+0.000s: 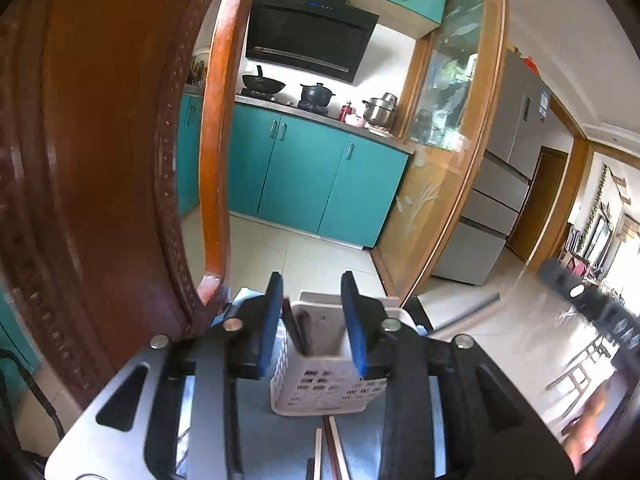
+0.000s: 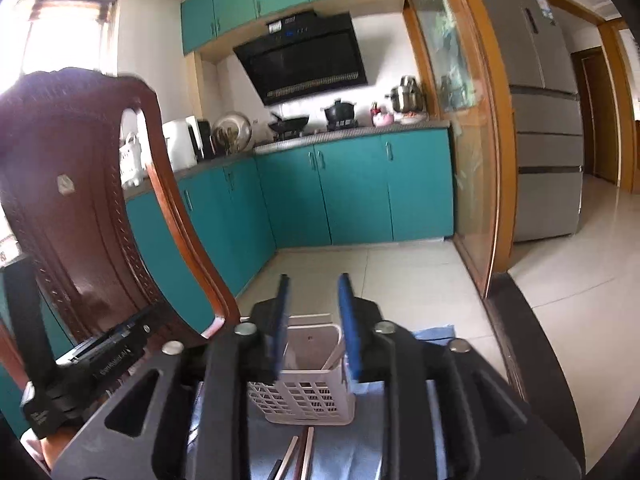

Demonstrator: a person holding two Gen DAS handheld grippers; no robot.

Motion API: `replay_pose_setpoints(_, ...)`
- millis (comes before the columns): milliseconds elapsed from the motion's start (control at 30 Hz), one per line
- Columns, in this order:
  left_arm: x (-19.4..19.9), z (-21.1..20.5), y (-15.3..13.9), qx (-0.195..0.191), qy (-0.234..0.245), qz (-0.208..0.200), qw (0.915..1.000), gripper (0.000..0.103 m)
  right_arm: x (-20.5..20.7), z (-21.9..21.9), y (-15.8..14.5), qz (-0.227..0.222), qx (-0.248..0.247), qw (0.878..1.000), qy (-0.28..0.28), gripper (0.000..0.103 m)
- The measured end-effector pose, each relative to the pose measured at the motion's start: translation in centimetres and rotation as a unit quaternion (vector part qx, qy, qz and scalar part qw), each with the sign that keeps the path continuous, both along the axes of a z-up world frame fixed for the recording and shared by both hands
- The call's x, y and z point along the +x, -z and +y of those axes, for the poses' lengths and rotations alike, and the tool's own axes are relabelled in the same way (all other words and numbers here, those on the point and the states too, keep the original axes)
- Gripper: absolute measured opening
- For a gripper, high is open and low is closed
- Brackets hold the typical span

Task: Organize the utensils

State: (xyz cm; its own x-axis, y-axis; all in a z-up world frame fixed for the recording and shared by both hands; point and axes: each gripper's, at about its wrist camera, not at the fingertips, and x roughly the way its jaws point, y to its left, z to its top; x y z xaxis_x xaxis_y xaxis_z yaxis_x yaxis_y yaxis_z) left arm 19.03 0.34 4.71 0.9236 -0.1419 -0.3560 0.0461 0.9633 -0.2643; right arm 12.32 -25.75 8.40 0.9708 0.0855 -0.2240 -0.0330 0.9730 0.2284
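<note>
A white slotted utensil basket (image 1: 328, 380) stands upright on a blue cloth, just beyond my left gripper (image 1: 314, 292). That gripper's blue pads (image 1: 270, 320) stand apart with nothing pressed between them. A dark utensil leans inside the basket. Several chopsticks (image 1: 330, 448) lie flat on the cloth in front of the basket, under the gripper. In the right wrist view the same basket (image 2: 304, 396) sits ahead of my right gripper (image 2: 314, 292), which is open and empty. A light stick (image 2: 334, 356) leans in the basket's right corner. More chopsticks (image 2: 298, 456) lie before it.
A carved brown wooden chair back (image 1: 100, 160) rises close on the left, and also shows in the right wrist view (image 2: 80, 200). The blue cloth (image 2: 434, 332) covers the table, whose dark edge (image 2: 516, 320) runs along the right. Teal cabinets and a fridge stand beyond.
</note>
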Motion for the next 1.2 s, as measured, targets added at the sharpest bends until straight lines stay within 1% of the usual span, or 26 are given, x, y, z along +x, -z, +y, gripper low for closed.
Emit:
replay_pose_setpoints(33,-0.8,0.1,0.1,0.002,0.002,0.001,1.0000,0.033,-1.2,-0.3,0.1,-0.008,0.004,1.000,0.000,0.034)
replay_pose_setpoints(100,-2.5,0.3,0.9,0.009,0.006,0.009,0.9999,0.037,-3.6,-1.0,1.0,-0.013,0.011,1.000,-0.002,0.034)
replay_pose_setpoints(133,-3.2,0.1,1.7,0.017,0.011,0.019,0.9996,0.037,-4.6,-1.4,1.9,-0.006,0.016,1.000,-0.004,0.034)
replay_pose_setpoints(200,-4.4,-0.5,4.8,0.049,0.028,0.060,0.9966,0.037,-5.2,-1.7,4.6,0.031,0.022,0.999,-0.003,0.034)
replay_pose_setpoints(233,-4.6,-0.9,6.1,0.060,0.035,0.078,0.9946,0.037,-4.8,-1.6,6.1,0.061,0.019,0.998,-0.006,0.034)
replay_pose_setpoints(267,-4.8,-1.3,8.6,0.076,0.048,0.112,0.9896,0.037,-3.7,-1.2,8.5,0.111,0.013,0.994,-0.013,0.034)
replay_pose_setpoints(300,-4.9,-1.5,10.0,0.080,0.054,0.133,0.9864,0.037,-2.6,-0.8,10.5,0.158,0.009,0.987,-0.017,0.034)
replay_pose_setpoints(333,-5.0,-1.6,11.6,0.077,0.061,0.160,0.9822,0.037,-1.1,-0.4,13.2,0.219,0.010,0.975,-0.024,0.034)
replay_pose_setpoints(367,-5.2,-1.6,13.5,0.069,0.068,0.196,0.9758,0.037,-0.1,0.0,15.0,0.258,0.015,0.965,-0.034,0.034)
replay_pose_setpoints(400,-5.4,-1.7,14.6,0.063,0.072,0.216,0.9716,0.037,1.0,0.5,17.4,0.301,0.031,0.952,-0.054,0.034)
replay_pose_setpoints(433,-5.6,-1.8,15.3,0.061,0.074,0.230,0.9685,0.037,1.7,1.2,19.3,0.328,0.042,0.941,-0.068,0.034)
replay_pose_setpoints(467,-6.0,-2.0,16.1,0.066,0.079,0.242,0.9649,0.037,2.1,1.8,20.3,0.344,0.046,0.935,-0.073,0.034)
replay_pose_setpoints(567,-6.8,-2.4,17.1,0.082,0.086,0.251,0.9607,0.038,2.8,3.4,21.5,0.362,0.039,0.927,-0.086,0.034)
replay_pose_setpoints(633,-6.9,-2.5,17.3,0.083,0.090,0.254,0.9595,0.041,3.2,4.6,21.6,0.369,0.019,0.924,-0.095,0.034)
replay_pose_setpoints(733,-6.8,-2.4,17.6,0.081,0.093,0.259,0.9581,0.042,3.7,6.0,21.9,0.378,-0.002,0.920,-0.102,0.034)
replay_pose_setpoints(800,-7.4,-2.1,18.2,0.080,0.094,0.262,0.9573,0.043,3.7,6.5,22.5,0.388,-0.020,0.916,-0.097,0.034)
replay_pose_setpoints(1100,-7.4,-1.0,18.9,0.072,0.090,0.268,0.9564,0.046,4.5,8.1,22.7,0.382,-0.092,0.917,-0.064,0.034)
replay_pose_setpoints(1167,-7.4,-0.9,19.0,0.071,0.089,0.270,0.9562,0.046,4.4,8.0,22.8,0.378,-0.096,0.919,-0.054,0.019)
replay_pose_setpoints(1200,-7.4,-0.8,19.0,0.071,0.088,0.270,0.9562,0.046,4.4,7.8,22.8,0.378,-0.092,0.920,-0.051,0.006)
